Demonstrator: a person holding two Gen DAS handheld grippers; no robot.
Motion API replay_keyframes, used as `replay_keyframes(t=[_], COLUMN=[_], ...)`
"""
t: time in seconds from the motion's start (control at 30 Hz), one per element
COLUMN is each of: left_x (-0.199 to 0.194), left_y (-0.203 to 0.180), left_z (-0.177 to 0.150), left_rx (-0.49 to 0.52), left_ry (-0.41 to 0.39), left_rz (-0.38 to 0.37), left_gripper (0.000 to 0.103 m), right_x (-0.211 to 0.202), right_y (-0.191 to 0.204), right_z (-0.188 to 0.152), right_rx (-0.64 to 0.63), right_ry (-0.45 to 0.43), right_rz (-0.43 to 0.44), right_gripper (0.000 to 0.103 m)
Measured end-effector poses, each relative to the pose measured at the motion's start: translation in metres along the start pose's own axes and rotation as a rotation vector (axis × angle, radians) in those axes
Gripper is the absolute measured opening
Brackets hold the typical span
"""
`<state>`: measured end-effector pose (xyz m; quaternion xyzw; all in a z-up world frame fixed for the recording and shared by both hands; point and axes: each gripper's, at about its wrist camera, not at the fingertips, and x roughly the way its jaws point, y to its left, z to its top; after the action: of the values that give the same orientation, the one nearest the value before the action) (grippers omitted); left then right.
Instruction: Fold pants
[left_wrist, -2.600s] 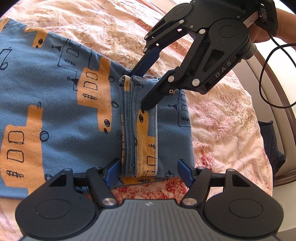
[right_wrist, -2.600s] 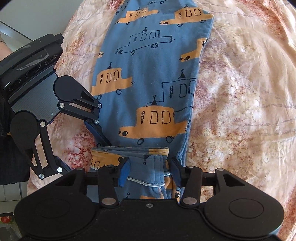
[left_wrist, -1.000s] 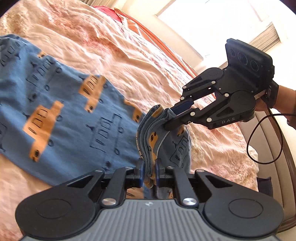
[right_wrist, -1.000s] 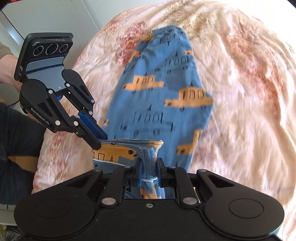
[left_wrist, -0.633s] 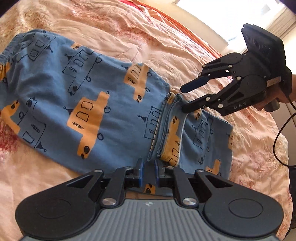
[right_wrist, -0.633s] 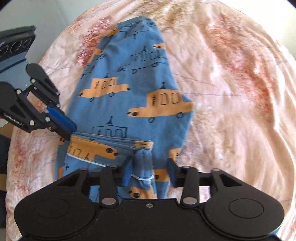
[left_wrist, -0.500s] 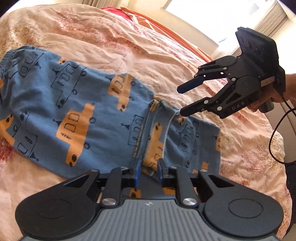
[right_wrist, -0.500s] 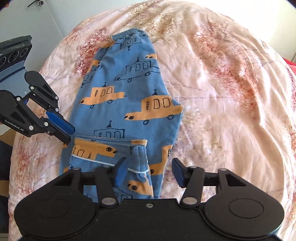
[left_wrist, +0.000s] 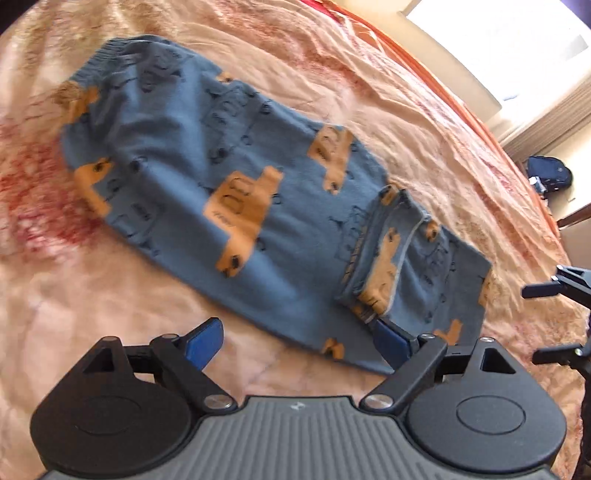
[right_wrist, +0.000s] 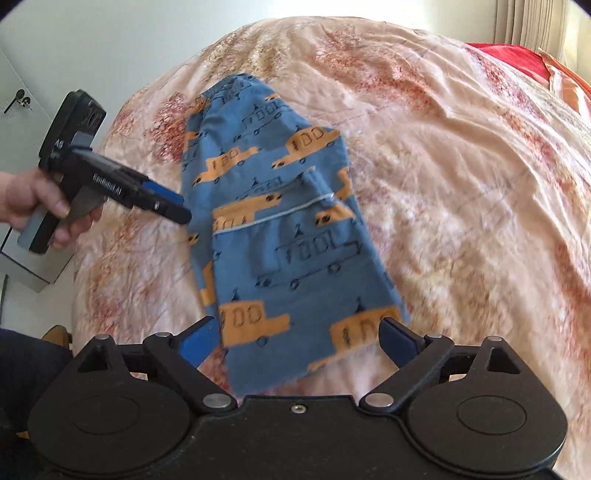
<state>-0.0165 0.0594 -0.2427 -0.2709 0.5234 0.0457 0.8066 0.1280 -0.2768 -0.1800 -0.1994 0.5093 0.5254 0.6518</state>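
Over the pants (right_wrist: 291, 236), both tools, left (left_wrist: 295, 341) and right (right_wrist: 295, 338), tilt down, jaws opening, gripping nothing.

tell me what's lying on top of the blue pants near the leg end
The folded-back cuff end lies on top of the pants, its pale hem line showing. It hides the fabric beneath it. The bedspread lies under everything.

- Left gripper (left_wrist: 299, 343): angled downward, jaws opening wide, nothing pinched between them.
- Right gripper (right_wrist: 299, 341): angled downward, jaws opening wide, nothing gripped.
- Hand (right_wrist: 37, 203): wrapped around the left gripper's handle, fingers curled underneath.
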Motion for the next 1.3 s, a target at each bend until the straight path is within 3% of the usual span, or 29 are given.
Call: replay_keyframes(t=[0.23, 0.47, 0.67, 1.0, 1.3], left_x=[-0.071, -0.084, -0.059, -0.041, -0.025], left_y=[0.054, 0.083, 0.103, 0.137, 0.175], left_z=[0.004, 0.042, 0.069, 0.094, 0.099], left_rx=[-0.087, 0.029, 0.086, 0.083, -0.04], left_ry=[-0.063, -0.1, -0.06, -0.082, -0.094], left_rz=[0.088, 0.158, 0.156, 0.043, -0.032], left_gripper=[0.093, 0.094, 0.094, 0.096, 0.096], right_x=[-0.03, -0.034, -0.003, 0.085, 0.165], right_y=[0.027, 0.044, 0.062, 0.089, 0.105], right_z=[-0.035, 0.001, 0.074, 0.253, 0.375], right_rx=[0.037, -0.013, -0.079, -0.315, -0.455], right_ry=[0.035, 0.06, 0.118, 0.202, 0.294], right_rz=[0.033, 0.018, 0.0, 0.054, 0.058], right_gripper=[0.097, 0.097, 0.098, 0.099, 0.099])
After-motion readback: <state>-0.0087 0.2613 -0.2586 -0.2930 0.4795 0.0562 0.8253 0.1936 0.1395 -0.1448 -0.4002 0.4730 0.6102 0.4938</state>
